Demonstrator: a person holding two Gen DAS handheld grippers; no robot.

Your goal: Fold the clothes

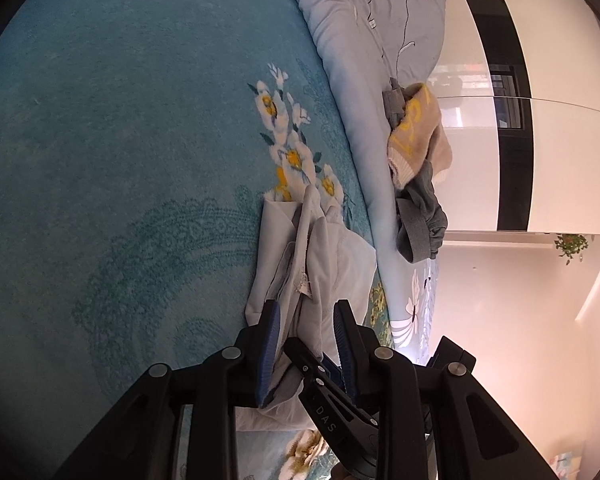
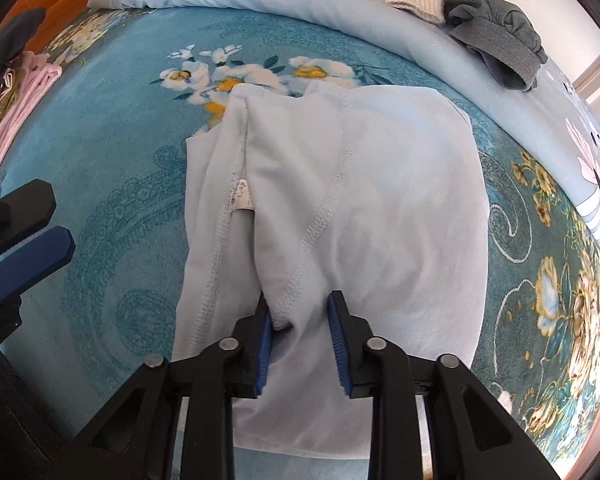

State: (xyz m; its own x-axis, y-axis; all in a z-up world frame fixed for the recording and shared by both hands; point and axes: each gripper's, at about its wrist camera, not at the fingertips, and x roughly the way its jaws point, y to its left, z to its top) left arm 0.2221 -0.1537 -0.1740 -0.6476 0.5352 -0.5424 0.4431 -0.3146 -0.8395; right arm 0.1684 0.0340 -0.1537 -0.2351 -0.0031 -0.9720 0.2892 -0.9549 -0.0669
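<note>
Mid-fold, the pale blue cotton garment point(image 2: 364, 184) lies half-folded on the teal floral blanket point(image 2: 120, 152); the right gripper point(image 2: 300, 340) straddles its six-o'clock hem, jaws apart, unpinched, the left gripper point(image 1: 306, 344) likewise; next, pinch and carry toward twelve.

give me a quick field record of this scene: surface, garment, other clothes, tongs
surface: teal floral blanket on a bed
garment: pale blue cotton garment, partly folded, seams showing
other clothes: beige knit sweater and grey garment piled on light blue quilt; pink clothes at the left edge
left tongs: jaws apart around a fold
right tongs: jaws apart, cloth between
</note>
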